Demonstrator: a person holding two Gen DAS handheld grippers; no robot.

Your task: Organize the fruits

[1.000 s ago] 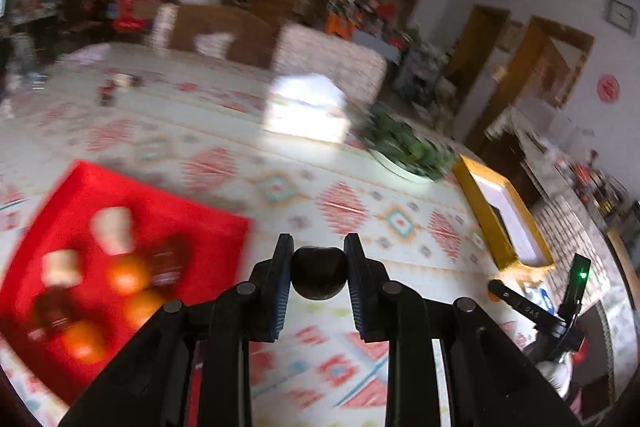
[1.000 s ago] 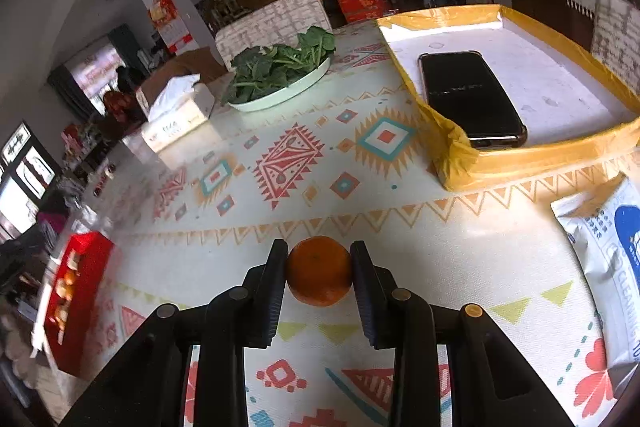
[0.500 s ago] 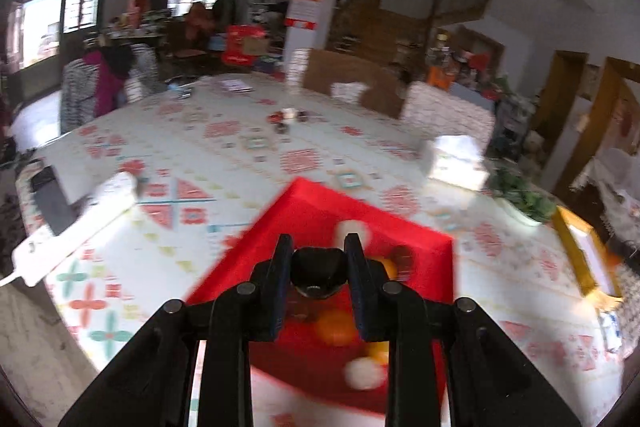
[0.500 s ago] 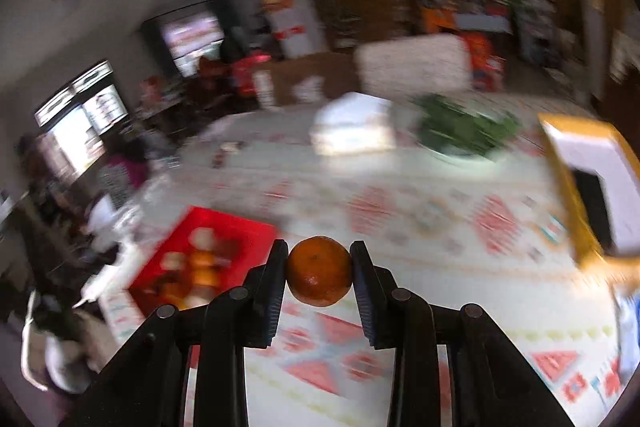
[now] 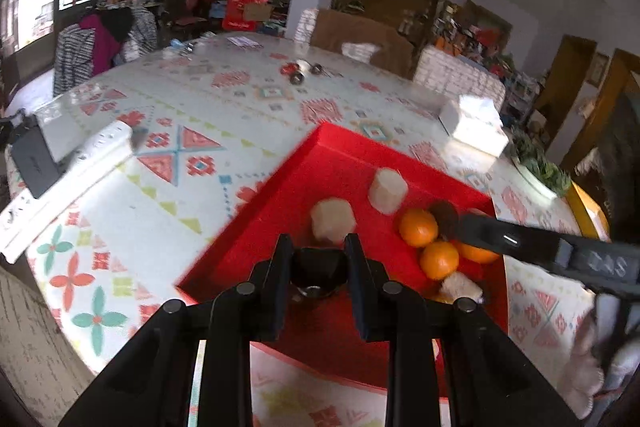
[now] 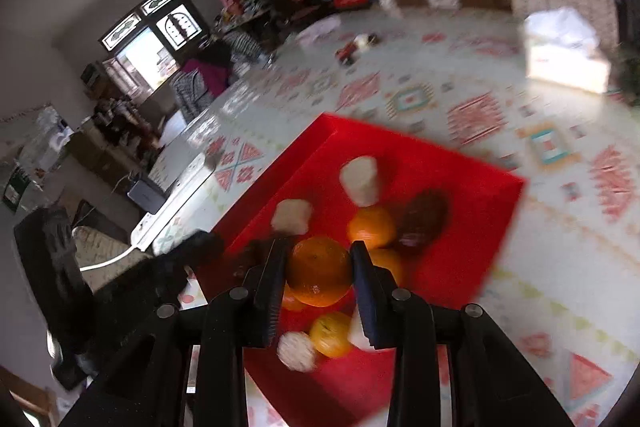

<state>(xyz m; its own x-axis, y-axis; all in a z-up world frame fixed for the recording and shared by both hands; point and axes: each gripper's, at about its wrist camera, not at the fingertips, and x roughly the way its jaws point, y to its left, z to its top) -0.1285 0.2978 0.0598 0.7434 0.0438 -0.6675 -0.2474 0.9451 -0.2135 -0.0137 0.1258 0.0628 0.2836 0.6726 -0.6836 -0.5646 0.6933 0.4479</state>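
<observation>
Left wrist view: three oranges (image 5: pixel 418 227), three white pieces (image 5: pixel 387 185) in red tray (image 5: pixel 256 205).

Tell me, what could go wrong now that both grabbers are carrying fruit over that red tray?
The orange in the right gripper hangs above other oranges; dropped there, it could knock them rolling. The left gripper holds a dark fruit near the red tray edge, so it might land outside. The two grippers are close and could bump.
</observation>
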